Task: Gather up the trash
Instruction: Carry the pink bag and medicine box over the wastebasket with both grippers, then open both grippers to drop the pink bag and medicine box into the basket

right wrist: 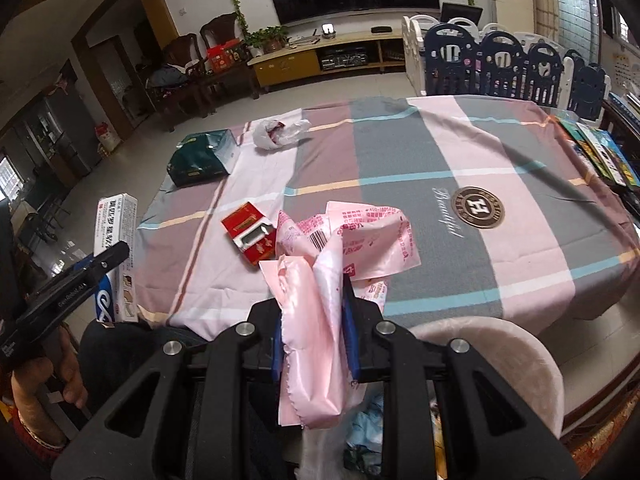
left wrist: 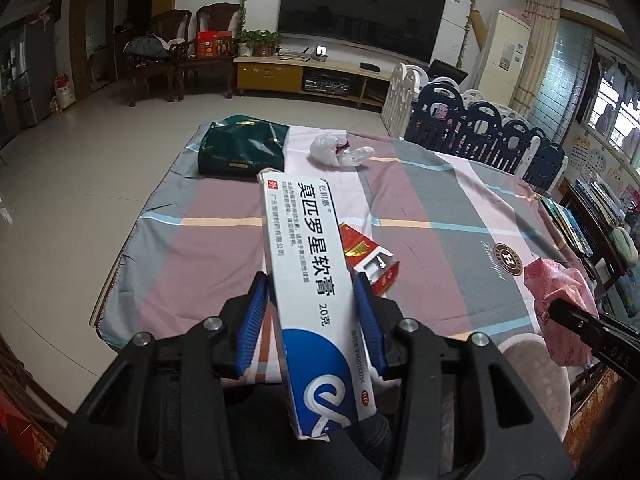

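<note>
**Both claws loaded above the checked cloth**

Above the near edge of the surface (left wrist: 440, 184), covered with a pink, grey and mauve checked cloth, the left claw (left wrist: 310, 308) grips a long white-and-blue ointment box (left wrist: 308, 280) across its width, blue pads pressed to both long sides. That box is lifted clear of the cloth and tilts away from the camera. Off to the right, the right claw (right wrist: 310, 312) is clamped on a crumpled pink plastic wrapper (right wrist: 316, 304), which bunches between the pads and spills out above and below them.

On the cloth, just beyond both claws, lies an opened red cigarette pack (right wrist: 250, 236). Farther away, near the far edge, a dark green bag (right wrist: 202, 156) lies flat, with a crumpled white plastic bag (right wrist: 276, 132) just beside it. A pale upholstered chair back (right wrist: 500, 344) sits against the near edge.
</note>
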Motion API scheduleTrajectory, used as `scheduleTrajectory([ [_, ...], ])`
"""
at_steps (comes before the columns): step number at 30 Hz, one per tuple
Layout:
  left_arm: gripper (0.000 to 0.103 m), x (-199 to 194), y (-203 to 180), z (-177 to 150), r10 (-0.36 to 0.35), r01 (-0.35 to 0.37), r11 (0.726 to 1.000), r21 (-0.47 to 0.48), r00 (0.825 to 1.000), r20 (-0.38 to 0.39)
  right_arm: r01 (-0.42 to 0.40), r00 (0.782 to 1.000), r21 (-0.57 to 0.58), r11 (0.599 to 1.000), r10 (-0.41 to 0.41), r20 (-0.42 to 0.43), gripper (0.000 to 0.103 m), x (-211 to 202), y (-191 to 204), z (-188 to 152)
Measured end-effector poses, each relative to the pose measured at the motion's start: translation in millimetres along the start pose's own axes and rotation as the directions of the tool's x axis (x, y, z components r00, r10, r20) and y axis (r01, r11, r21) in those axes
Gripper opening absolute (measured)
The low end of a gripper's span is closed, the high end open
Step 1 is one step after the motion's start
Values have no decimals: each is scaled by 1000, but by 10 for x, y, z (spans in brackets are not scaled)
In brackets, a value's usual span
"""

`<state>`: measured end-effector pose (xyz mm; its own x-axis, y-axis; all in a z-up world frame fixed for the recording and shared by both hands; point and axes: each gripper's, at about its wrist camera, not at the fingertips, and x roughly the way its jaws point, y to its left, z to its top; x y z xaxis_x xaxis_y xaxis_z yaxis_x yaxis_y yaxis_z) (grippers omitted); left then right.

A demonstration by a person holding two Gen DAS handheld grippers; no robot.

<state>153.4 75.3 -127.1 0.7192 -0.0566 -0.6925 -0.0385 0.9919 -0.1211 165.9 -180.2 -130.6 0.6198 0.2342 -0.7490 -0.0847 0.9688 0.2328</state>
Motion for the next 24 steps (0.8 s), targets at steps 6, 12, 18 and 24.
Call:
scheduleTrajectory([
  [6, 45, -90, -389, -118, -87, 88, 992, 85, 996, -17, 155, 986, 89, 984, -148, -78, 25, -153, -604, -398],
  [12, 45, -198, -785, -212, -145, 151, 975, 163, 988, -42, 246, 957, 136, 960, -219, -190, 25, -104, -950, -812],
  [18, 45, -211, -1101, -313, -217, 233, 950, 210, 971, -95, 291, 926, 179, 940, -230, -298, 64, -38, -1116, -1123],
  [24, 45, -168, -1393, -426, -266, 300, 920, 251, 950, -161, 219, 975, 311, 925, -199, -94, 82, -520, -1305, -984],
])
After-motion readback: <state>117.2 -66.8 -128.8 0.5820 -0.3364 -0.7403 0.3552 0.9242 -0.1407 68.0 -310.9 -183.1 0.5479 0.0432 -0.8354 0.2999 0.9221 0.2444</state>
